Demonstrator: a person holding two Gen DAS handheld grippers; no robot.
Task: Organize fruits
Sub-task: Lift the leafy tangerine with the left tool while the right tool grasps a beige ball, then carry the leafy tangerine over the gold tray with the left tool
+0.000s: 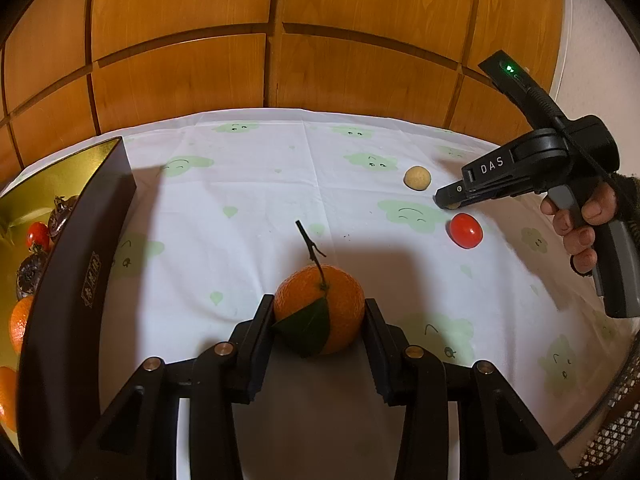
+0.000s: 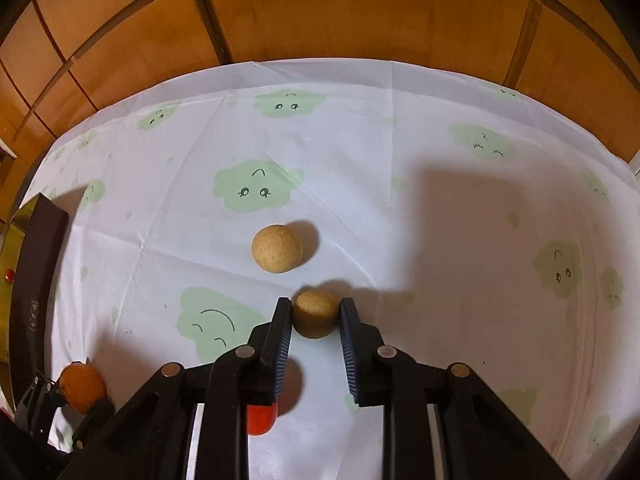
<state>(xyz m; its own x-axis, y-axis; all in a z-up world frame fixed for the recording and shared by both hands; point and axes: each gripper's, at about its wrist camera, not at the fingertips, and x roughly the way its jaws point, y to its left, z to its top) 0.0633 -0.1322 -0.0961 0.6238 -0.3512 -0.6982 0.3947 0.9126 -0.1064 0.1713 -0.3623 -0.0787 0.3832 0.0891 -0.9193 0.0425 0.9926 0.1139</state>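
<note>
An orange (image 1: 320, 308) with a leaf and a thin stem rests on the tablecloth, and my left gripper (image 1: 319, 302) is shut on it, one pad on each side. In the right wrist view my right gripper (image 2: 315, 305) is shut on a small tan round fruit (image 2: 315, 318) that touches the cloth. A second, larger tan fruit (image 2: 277, 248) lies just beyond it. A red cherry tomato (image 1: 465, 231) sits close beside the right gripper (image 1: 446, 200), on its near side. The same orange (image 2: 82, 388) shows at the lower left of the right wrist view.
A dark box (image 1: 80, 240) with a gold lining stands at the left and holds oranges, a red tomato and dark fruits. A white cloth (image 2: 360, 160) with green cloud faces covers the table. Wooden panels (image 1: 280, 60) rise behind it. A hand (image 1: 580, 232) grips the right handle.
</note>
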